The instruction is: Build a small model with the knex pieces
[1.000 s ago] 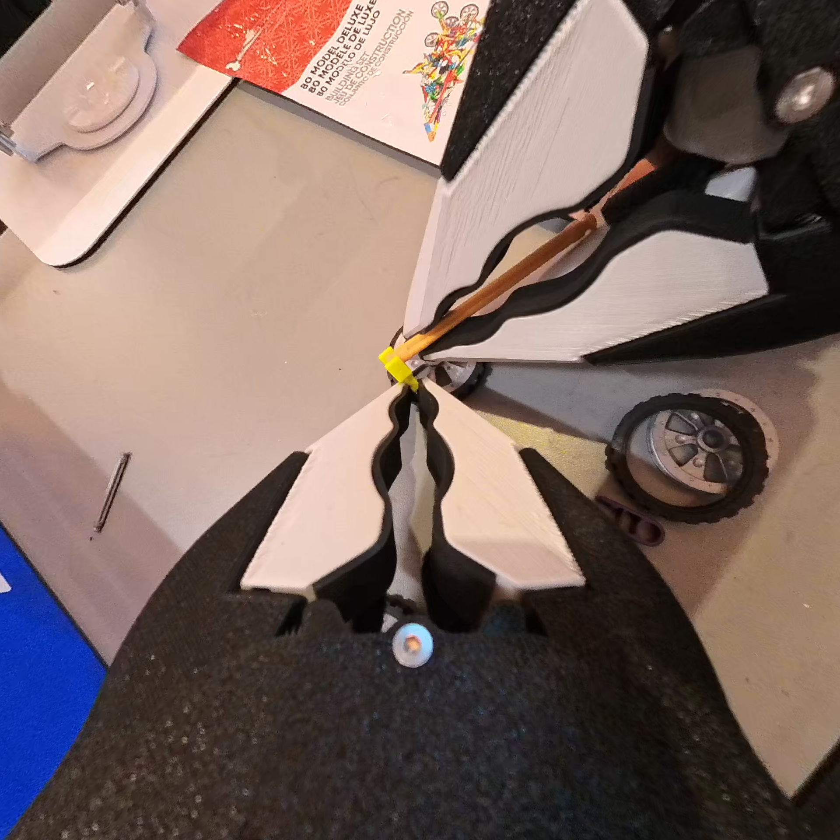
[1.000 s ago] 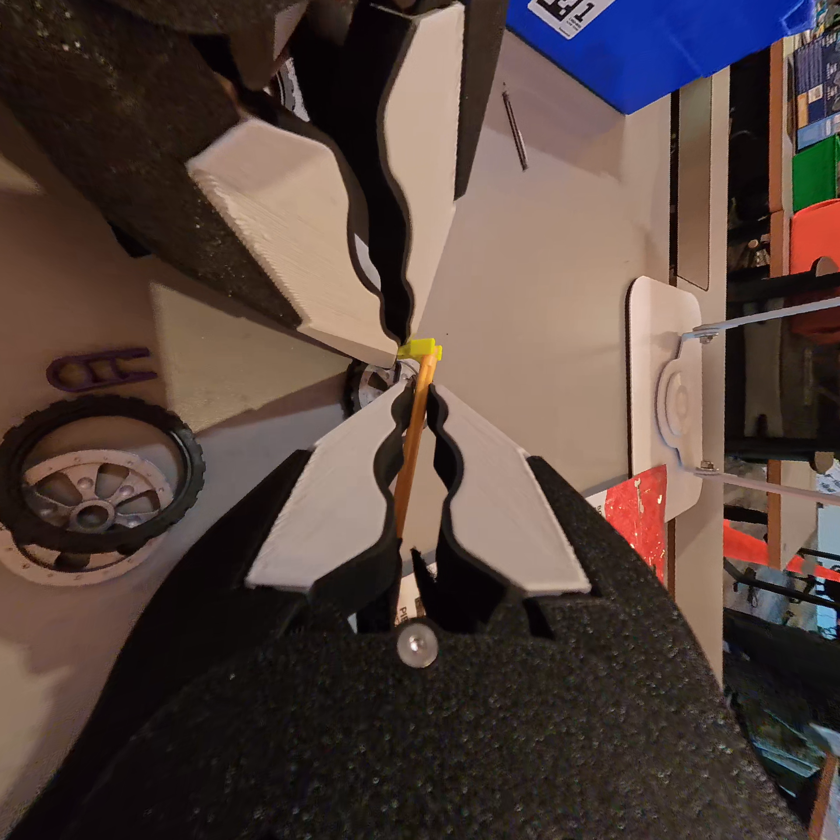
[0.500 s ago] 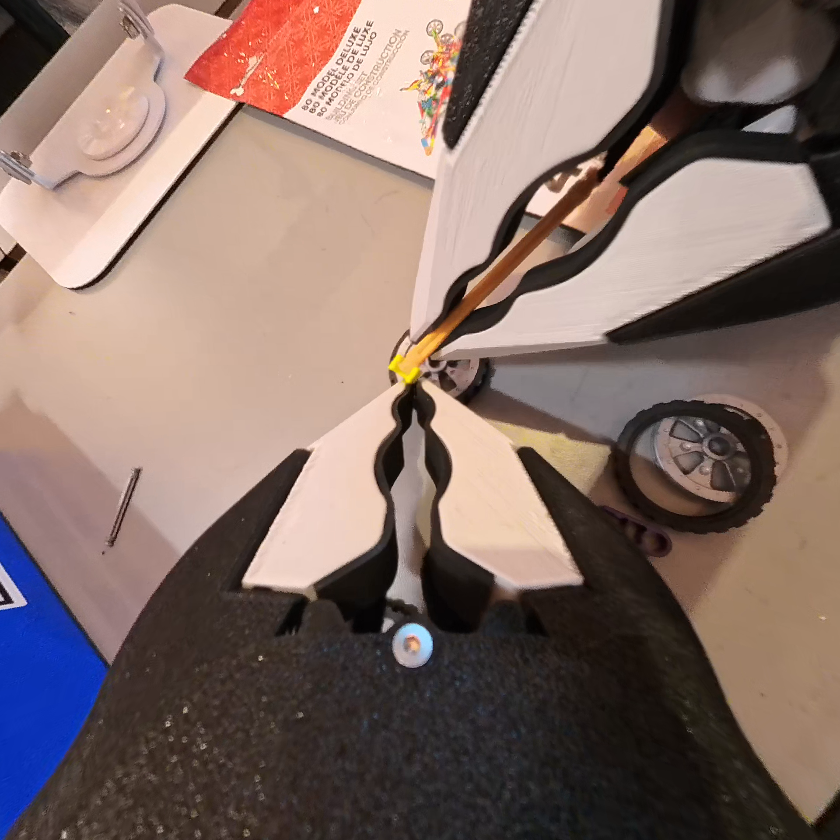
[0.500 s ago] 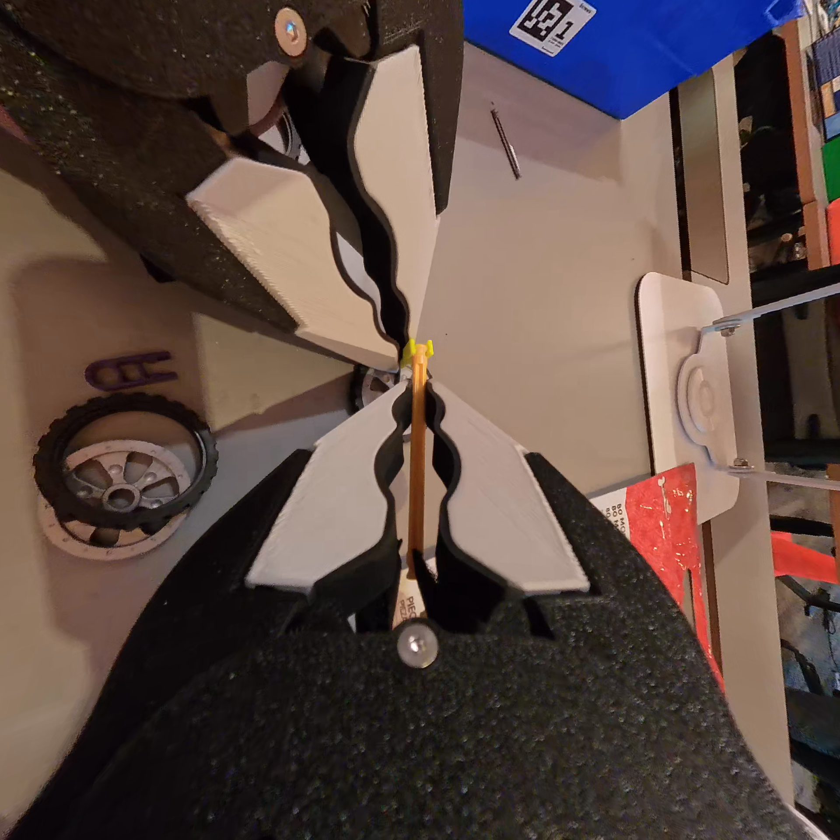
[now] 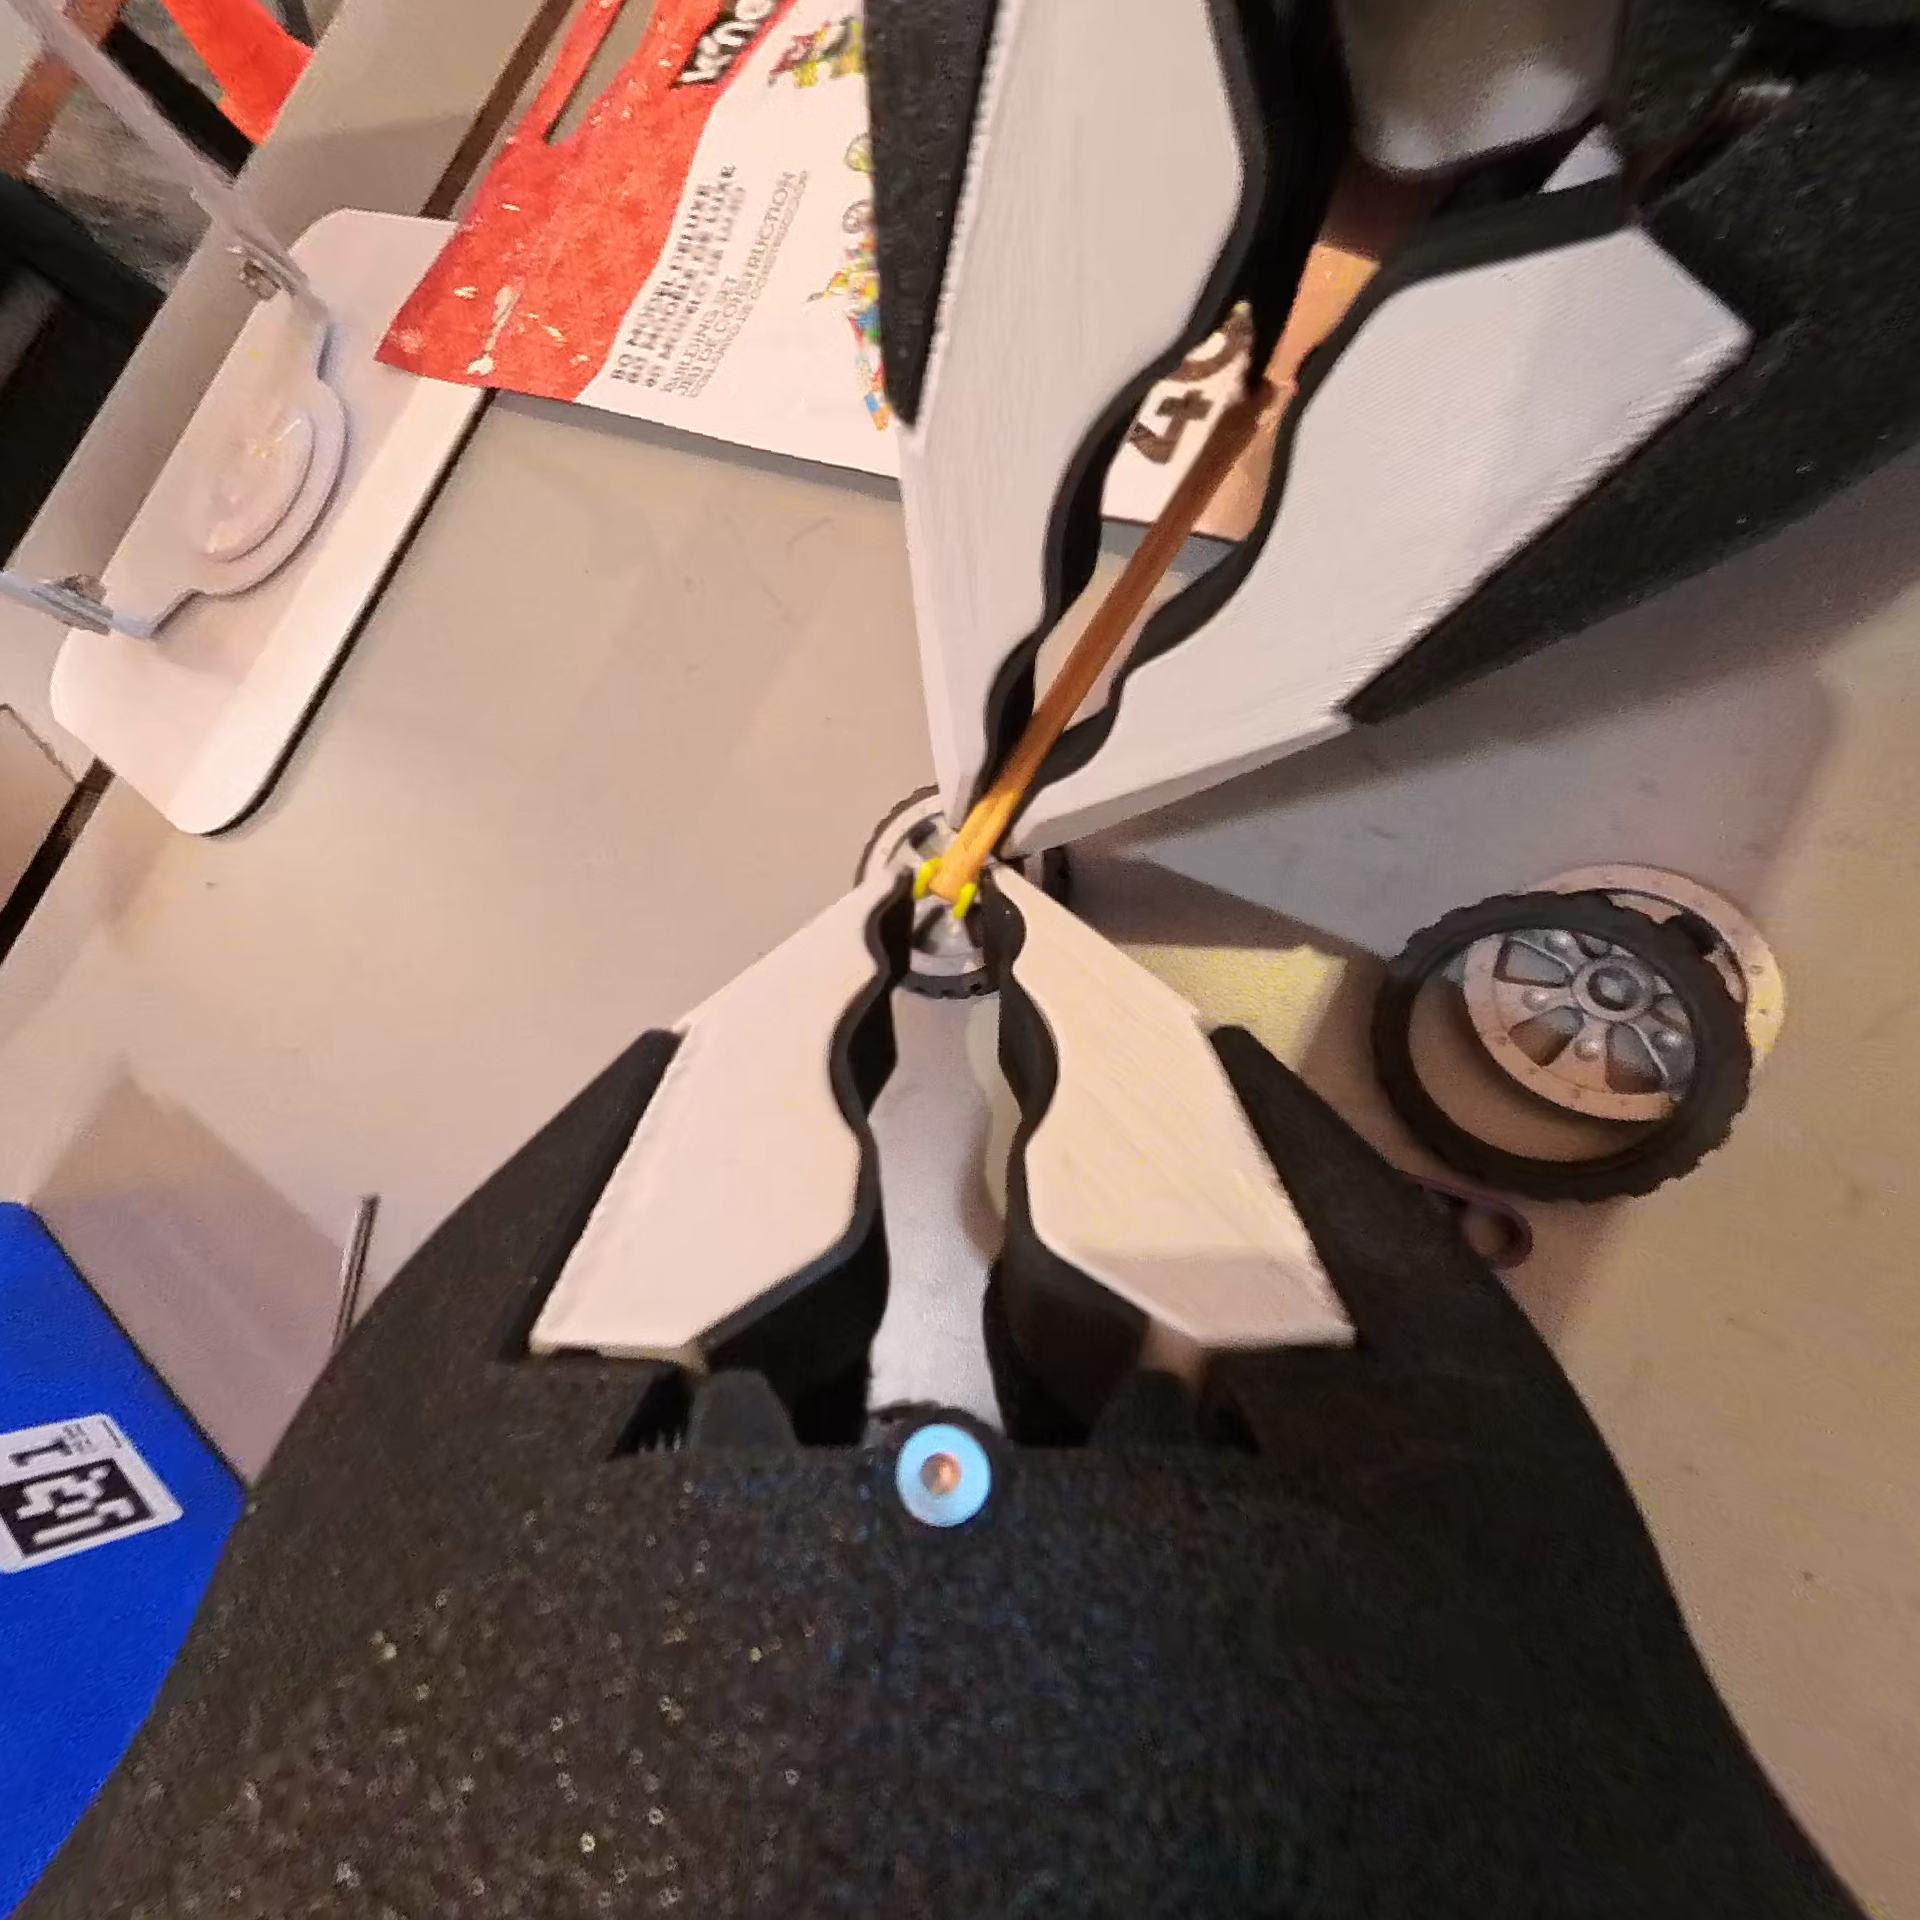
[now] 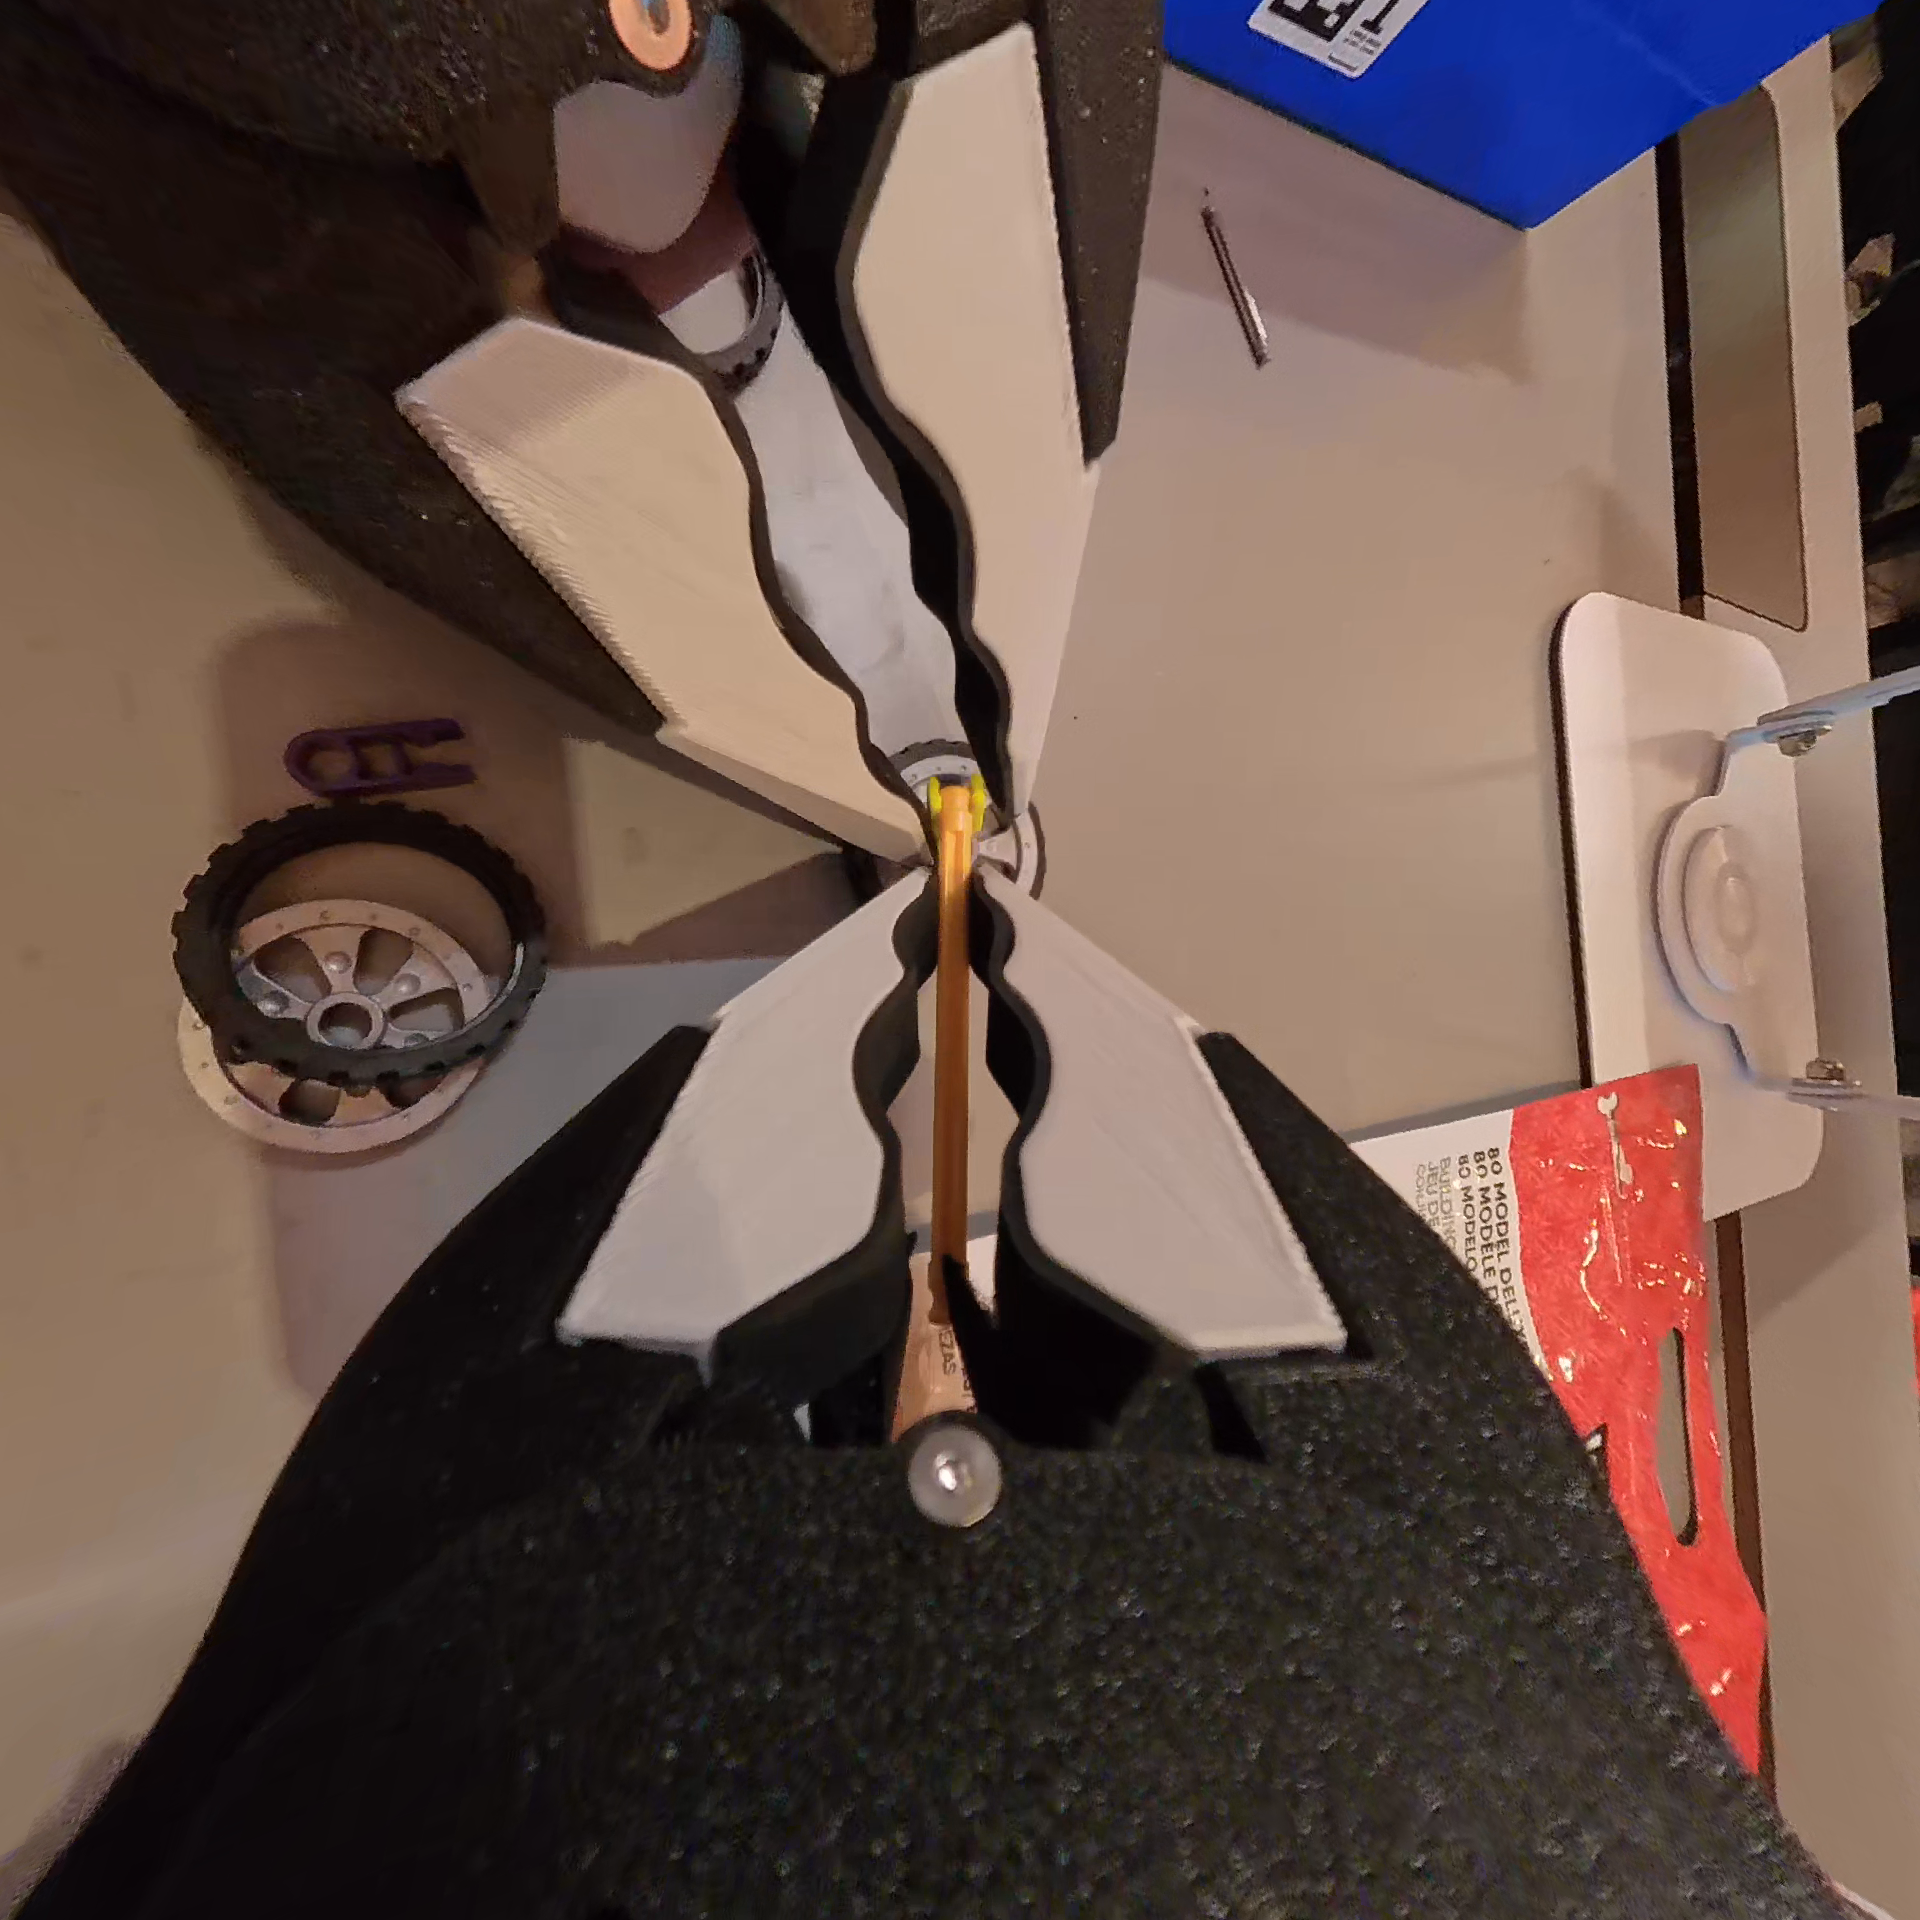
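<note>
Change: left tongs (image 5: 940,914), closed tip to tip a second earlier, had parted; the rod (image 6: 951,1039) had swung from slanted to straight along the right tongs (image 6: 956,883).
Left tongs: fingers apart, tips on either side of the rod's end, over a small wheel (image 5: 940,961); whether they touched either could not be told.
Right tongs: clamped on the rod, which ran up the middle of the jaws and stuck out just past their tips.
Rod: thin, golden, with a yellow clip (image 6: 956,800) at its far end; the clip sat between the left tips, right above the small wheel's hub.
Small wheel: flat on the tabletop (image 5: 571,779), mostly hidden beneath both pairs of tips.
Big wheel (image 6: 358,966): lying on a pale ring, well apart from both tongs, with a purple piece (image 6: 379,756) just beside it.
Other things: red-and-white card (image 6: 1600,1247) and white plate (image 6: 1662,831) towards one tabletop edge; blue box (image 6: 1507,104) at another, a dark pin (image 6: 1233,275) near it.
</note>
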`<state>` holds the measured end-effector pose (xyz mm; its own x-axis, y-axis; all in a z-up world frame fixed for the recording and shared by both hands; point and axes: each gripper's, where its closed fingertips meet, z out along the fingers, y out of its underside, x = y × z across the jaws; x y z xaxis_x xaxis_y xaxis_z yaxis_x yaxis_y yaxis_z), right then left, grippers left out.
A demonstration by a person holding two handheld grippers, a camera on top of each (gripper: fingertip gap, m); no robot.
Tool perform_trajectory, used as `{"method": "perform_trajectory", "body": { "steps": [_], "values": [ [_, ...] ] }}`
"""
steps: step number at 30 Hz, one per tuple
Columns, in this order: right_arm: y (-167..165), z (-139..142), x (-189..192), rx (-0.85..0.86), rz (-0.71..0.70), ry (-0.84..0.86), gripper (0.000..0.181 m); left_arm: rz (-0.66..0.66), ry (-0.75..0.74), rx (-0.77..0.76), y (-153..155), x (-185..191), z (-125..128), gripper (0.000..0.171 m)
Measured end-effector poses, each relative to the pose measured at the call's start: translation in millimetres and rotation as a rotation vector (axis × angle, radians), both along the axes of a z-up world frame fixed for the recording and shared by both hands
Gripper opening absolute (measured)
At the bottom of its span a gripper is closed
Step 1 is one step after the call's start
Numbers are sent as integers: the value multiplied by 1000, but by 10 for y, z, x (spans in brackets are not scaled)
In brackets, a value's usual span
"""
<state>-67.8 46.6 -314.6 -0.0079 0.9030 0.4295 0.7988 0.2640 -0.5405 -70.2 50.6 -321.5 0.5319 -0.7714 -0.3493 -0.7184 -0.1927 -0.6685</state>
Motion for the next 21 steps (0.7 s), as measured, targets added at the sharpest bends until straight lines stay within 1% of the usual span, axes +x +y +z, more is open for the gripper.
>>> {"method": "perform_trajectory", "body": {
  "steps": [7,14,21],
  "values": [
    [-75,66,31,-15,62,20,4,-77,-9,-5,-89,48,76,8],
    [-205,75,86,-107,125,45,4,-168,55,0,-214,100,78,8],
    [-353,113,80,-199,179,82,4,-217,66,-31,-364,98,104,7]
  ]
}}
